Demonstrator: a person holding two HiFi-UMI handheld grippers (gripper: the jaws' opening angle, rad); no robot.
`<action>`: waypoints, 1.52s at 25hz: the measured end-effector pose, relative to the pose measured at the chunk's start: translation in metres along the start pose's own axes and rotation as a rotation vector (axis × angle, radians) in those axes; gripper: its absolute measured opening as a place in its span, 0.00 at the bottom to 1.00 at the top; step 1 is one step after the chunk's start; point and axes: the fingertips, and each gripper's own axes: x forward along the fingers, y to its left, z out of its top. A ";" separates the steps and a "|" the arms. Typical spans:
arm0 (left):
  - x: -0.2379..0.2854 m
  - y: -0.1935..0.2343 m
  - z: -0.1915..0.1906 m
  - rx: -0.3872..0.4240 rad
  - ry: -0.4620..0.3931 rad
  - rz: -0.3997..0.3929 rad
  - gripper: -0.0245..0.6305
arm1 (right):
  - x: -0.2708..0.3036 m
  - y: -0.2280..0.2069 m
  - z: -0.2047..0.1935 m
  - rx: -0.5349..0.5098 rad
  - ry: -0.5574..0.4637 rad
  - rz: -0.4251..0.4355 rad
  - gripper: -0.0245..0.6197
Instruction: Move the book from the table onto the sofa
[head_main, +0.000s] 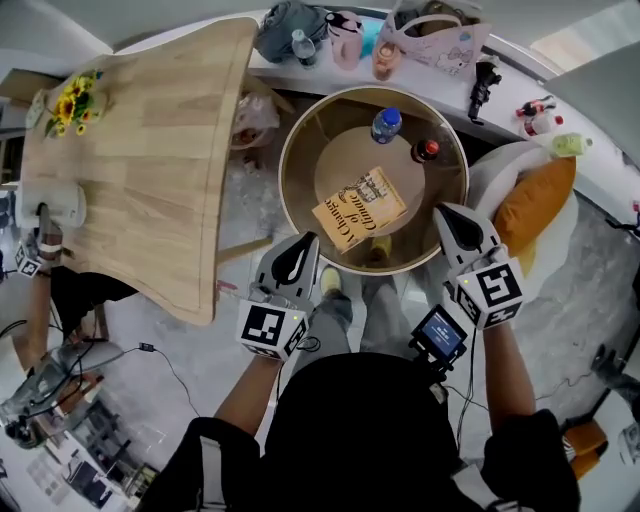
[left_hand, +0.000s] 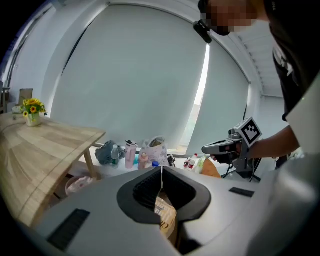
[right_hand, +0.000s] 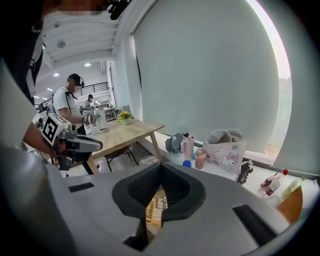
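Observation:
An orange-yellow book (head_main: 359, 207) lies flat in the middle of a round glass-topped table (head_main: 300, 135). My left gripper (head_main: 308, 240) hovers at the table's near left edge, jaws shut with nothing in them. At the near right edge my right gripper (head_main: 445, 212) is also shut and empty. In the left gripper view the closed tips (left_hand: 161, 170) point over the book (left_hand: 165, 215). The right gripper view shows the same past its shut tips (right_hand: 160, 165), with the book (right_hand: 156, 210) below. The white sofa (head_main: 490, 165) with an orange cushion (head_main: 535, 200) stands right of the table.
A blue-capped bottle (head_main: 386, 124) and a dark red-capped bottle (head_main: 425, 151) stand at the table's far side. A long wooden table (head_main: 150, 150) with sunflowers (head_main: 72, 100) fills the left. The window ledge (head_main: 300, 70) behind holds bags, cups and bottles. Another person stands beyond the wooden table.

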 end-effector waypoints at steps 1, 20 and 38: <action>0.006 0.003 -0.010 -0.026 0.017 0.001 0.06 | 0.008 -0.003 -0.006 0.005 0.016 0.007 0.04; 0.101 0.073 -0.233 -0.417 0.286 0.115 0.31 | 0.169 -0.054 -0.188 0.110 0.268 0.157 0.20; 0.158 0.094 -0.347 -0.619 0.410 0.191 0.45 | 0.261 -0.059 -0.286 0.240 0.442 0.338 0.43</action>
